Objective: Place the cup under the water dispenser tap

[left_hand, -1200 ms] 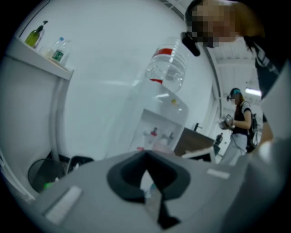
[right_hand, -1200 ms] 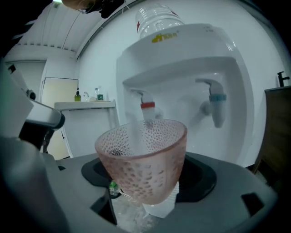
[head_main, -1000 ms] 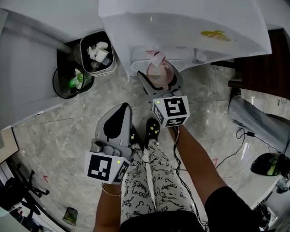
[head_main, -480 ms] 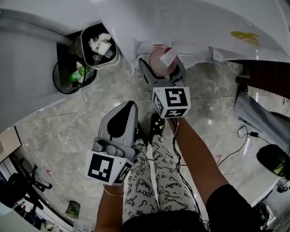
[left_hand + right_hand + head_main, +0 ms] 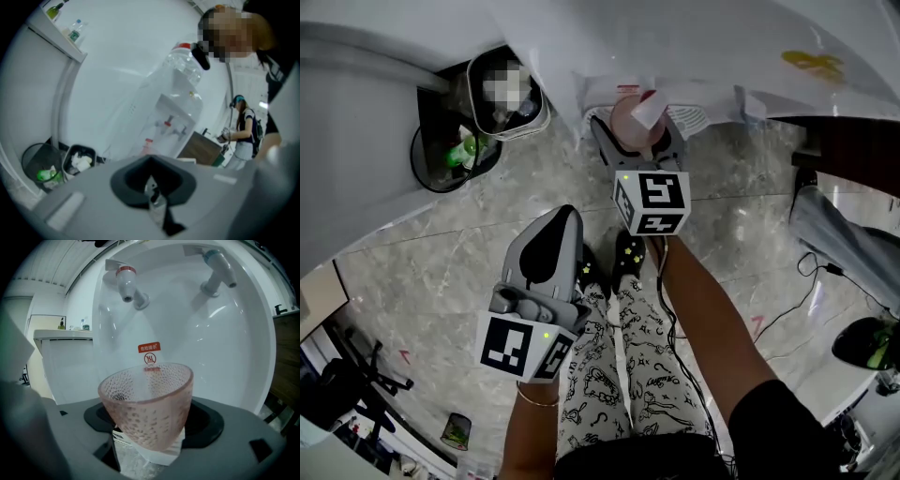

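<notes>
And there was the right gripper (image 5: 634,141), stretched out in front of the person with its jaws pinching the cup (image 5: 628,122) by its lower part. From that gripper's own camera the cup (image 5: 147,401) was a pink, dimpled, see-through thing, upright, mouth open, nothing in it, clamped low down in the right gripper (image 5: 147,448). It sat inside the white recess of the water dispenser (image 5: 197,338), lower than both spouts: the red-capped tap (image 5: 127,284) up and a touch to its left, the blue-capped tap (image 5: 218,266) well off to the upper right. A small red warning sticker (image 5: 148,348) showed on the back wall just above the rim. Whether the cup's base touched the drip tray (image 5: 692,118) could not be made out. The left gripper (image 5: 551,246) hung back over the marble floor (image 5: 441,272), near the person's knees and well apart from the dispenser, its jaws pressed together on nothing; its camera showed the left gripper (image 5: 151,185) aimed up at the dispenser's big clear bottle (image 5: 183,61). Off at the floor's far-left edge, against the wall, a black round bin (image 5: 436,164) and a grey bin (image 5: 508,94) stood side by side, both with rubbish inside. Another person (image 5: 243,129) stood in the background by a dark counter.
</notes>
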Demonstrator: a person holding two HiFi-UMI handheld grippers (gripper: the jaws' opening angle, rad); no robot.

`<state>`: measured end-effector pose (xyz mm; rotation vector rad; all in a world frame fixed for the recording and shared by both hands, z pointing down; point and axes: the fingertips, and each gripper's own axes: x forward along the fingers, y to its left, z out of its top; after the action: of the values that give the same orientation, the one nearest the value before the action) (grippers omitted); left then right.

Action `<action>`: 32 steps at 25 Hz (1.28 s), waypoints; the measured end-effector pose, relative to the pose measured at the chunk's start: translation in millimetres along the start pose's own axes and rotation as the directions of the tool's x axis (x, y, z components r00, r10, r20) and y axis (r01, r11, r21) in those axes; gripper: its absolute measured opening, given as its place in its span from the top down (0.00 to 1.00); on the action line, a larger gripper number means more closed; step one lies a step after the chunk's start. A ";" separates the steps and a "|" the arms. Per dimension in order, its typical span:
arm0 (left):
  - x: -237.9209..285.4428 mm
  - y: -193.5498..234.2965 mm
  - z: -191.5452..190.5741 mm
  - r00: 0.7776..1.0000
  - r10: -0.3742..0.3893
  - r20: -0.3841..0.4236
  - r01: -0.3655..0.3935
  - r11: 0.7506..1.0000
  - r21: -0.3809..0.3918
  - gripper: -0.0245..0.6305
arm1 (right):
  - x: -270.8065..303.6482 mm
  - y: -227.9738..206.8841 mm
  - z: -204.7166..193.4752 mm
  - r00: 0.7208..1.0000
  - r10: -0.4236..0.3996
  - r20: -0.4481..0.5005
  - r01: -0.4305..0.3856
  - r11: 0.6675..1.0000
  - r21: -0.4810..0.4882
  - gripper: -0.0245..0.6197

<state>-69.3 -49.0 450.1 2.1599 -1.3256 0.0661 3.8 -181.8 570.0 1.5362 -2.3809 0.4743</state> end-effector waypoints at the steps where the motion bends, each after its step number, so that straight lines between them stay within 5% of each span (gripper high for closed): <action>1: 0.2 -2.7 0.3 1.000 -0.009 0.002 0.009 1.000 0.001 0.97 | 1.5 -1.0 -2.1 1.000 -0.007 -0.011 0.007 1.000 0.006 0.37; 5: -0.4 -5.2 -0.3 1.000 -0.014 0.009 0.014 1.000 -0.004 0.97 | 10.3 -3.9 -22.6 0.994 -0.016 -0.109 0.024 0.997 0.071 0.37; 22: -6.4 -22.2 -4.8 1.000 -0.030 0.007 0.030 1.000 -0.005 0.97 | -6.3 -3.5 -35.6 0.989 0.004 -0.150 0.007 0.997 0.073 0.36; 32: -21.9 -46.3 20.3 0.999 -0.038 -0.012 0.038 0.998 0.059 0.97 | -106.2 14.6 -10.4 0.977 0.044 -0.209 -0.026 0.996 0.089 0.38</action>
<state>-47.2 -26.9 404.7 2.2306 -1.2908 0.1033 33.7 -84.1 535.9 1.4022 -2.2541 0.7181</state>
